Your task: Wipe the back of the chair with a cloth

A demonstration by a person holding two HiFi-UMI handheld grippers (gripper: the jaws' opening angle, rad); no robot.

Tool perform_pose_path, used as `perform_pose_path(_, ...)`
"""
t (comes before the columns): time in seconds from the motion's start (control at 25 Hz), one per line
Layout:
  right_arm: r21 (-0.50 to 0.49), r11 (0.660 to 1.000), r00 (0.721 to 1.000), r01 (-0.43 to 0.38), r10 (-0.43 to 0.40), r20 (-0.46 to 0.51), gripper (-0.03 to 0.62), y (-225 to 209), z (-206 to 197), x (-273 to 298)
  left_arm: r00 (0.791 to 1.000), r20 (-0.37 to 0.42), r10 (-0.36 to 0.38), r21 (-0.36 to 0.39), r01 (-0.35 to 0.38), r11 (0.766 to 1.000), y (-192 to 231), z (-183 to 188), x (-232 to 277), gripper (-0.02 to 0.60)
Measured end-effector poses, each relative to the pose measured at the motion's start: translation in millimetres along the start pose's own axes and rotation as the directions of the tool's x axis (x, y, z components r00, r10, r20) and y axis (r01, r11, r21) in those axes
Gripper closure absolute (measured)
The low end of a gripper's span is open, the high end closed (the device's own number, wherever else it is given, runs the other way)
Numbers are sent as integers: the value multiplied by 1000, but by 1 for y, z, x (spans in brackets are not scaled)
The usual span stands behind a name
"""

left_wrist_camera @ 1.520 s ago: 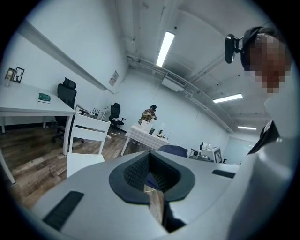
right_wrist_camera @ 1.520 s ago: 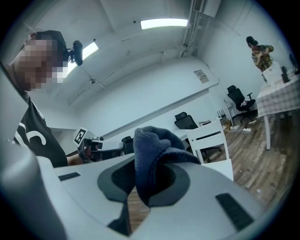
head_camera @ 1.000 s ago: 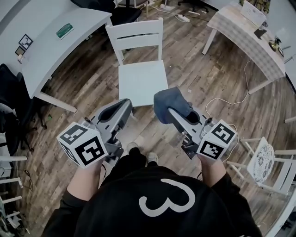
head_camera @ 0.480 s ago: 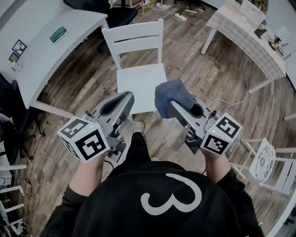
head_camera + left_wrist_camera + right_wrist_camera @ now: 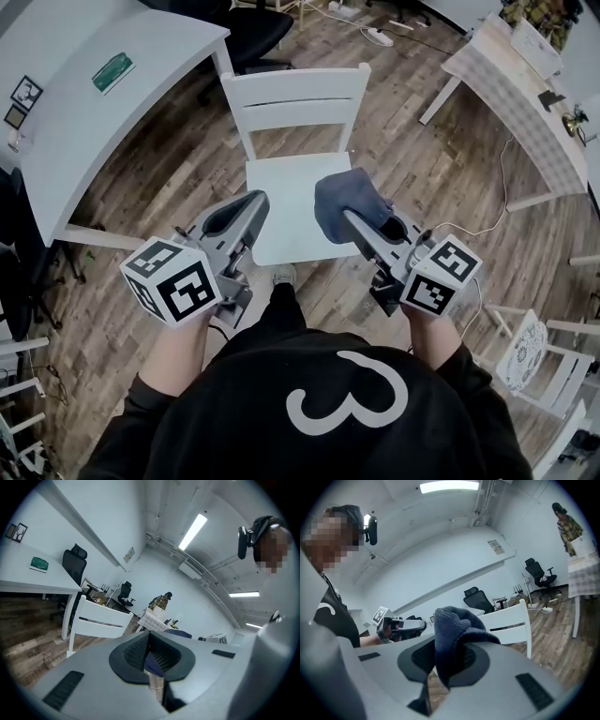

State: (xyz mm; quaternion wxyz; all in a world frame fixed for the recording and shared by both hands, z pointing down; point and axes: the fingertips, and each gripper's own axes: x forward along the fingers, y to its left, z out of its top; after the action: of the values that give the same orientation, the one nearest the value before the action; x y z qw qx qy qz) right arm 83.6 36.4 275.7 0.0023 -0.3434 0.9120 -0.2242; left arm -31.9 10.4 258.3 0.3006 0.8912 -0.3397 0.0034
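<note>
Noted dark blue cloth [image 5: 349,199] bunched and clamped between the jaws of right gripper [image 5: 343,217], held over the front right part of the white chair's [image 5: 298,101] seat, well short of the chair back. Found left gripper [image 5: 251,201] alongside at the seat's left edge, jaws closed together, empty. Seat between both grippers and the slatted back. Logged white desk [image 5: 112,112] close on the chair's left, black office chair [image 5: 264,22] behind it, checked table [image 5: 525,94] off to the right, wood floor [image 5: 422,169] all round.
</note>
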Motion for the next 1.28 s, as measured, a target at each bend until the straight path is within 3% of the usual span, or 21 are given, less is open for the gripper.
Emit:
perform_pose_path(0.28,33,999,1000,15,-14,-28,545,-41,24,88,1000,-23,5,-32,-6,999,79,41,28,568)
perform_pose_path(0.64,75,997,997,6,-1,-71,545,-83,36,185,998,-59,37,-88,-42,995,159,57,49,568)
perform_pose_path(0.96,15,1000,996,22,-20,-85,545,-109,38,261,994,-81,69,-114,-78,990,209,63,55,568)
perform_pose_path(1.28,-46,996,994,82,-85,-75,545,-135,21,309,992,-102,73,-132,-87,988,229,58,59,568)
